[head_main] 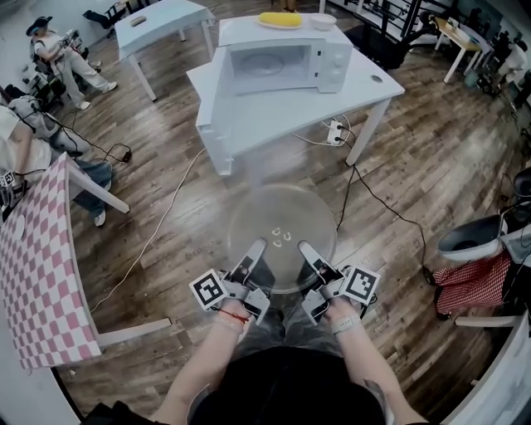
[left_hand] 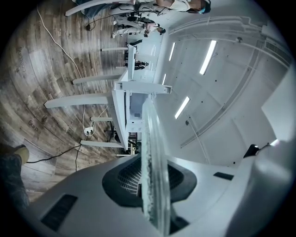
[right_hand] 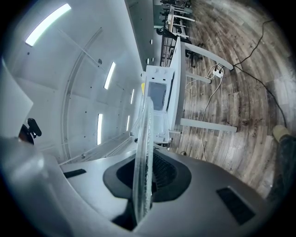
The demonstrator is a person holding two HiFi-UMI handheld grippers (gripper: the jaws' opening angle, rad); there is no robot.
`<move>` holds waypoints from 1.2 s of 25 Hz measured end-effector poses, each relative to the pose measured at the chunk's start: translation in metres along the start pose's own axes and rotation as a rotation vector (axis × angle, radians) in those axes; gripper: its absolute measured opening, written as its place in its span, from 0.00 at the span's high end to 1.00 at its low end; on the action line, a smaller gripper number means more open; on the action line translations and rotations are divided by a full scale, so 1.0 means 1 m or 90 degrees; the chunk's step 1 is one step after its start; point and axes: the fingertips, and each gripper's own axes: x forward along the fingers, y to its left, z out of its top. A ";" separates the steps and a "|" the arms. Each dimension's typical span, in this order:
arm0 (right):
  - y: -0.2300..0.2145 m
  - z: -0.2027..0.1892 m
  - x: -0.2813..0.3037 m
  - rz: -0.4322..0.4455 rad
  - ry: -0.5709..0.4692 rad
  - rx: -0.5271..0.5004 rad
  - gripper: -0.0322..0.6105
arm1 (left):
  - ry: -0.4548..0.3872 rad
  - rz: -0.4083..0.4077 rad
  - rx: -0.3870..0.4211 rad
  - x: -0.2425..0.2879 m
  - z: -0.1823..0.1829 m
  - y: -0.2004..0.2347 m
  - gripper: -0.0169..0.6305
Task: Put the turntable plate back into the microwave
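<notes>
The clear glass turntable plate (head_main: 282, 231) hangs level above the wood floor, in front of the white table. My left gripper (head_main: 255, 251) is shut on its near left rim and my right gripper (head_main: 309, 252) is shut on its near right rim. In both gripper views the plate (left_hand: 152, 157) (right_hand: 143, 157) shows edge-on between the jaws. The white microwave (head_main: 286, 54) stands on the table ahead with its door (head_main: 214, 91) swung open to the left and its cavity (head_main: 265, 65) bare.
The white table (head_main: 365, 83) bears the microwave, which carries a plate of corn (head_main: 280, 20) and a bowl (head_main: 323, 20). A power strip (head_main: 336, 130) and cables lie on the floor. A checkered table (head_main: 37, 266) stands left, people sit far left, and a checkered cloth (head_main: 473, 282) lies right.
</notes>
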 end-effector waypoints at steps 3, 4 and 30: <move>-0.004 0.013 0.006 -0.001 0.002 0.003 0.89 | -0.002 0.002 -0.001 0.014 0.003 0.004 0.86; -0.005 0.018 0.008 -0.001 0.003 0.004 0.89 | -0.002 0.002 -0.001 0.020 0.004 0.005 0.86; -0.042 0.149 0.082 -0.002 0.044 0.021 0.89 | -0.040 0.020 0.003 0.157 0.048 0.042 0.86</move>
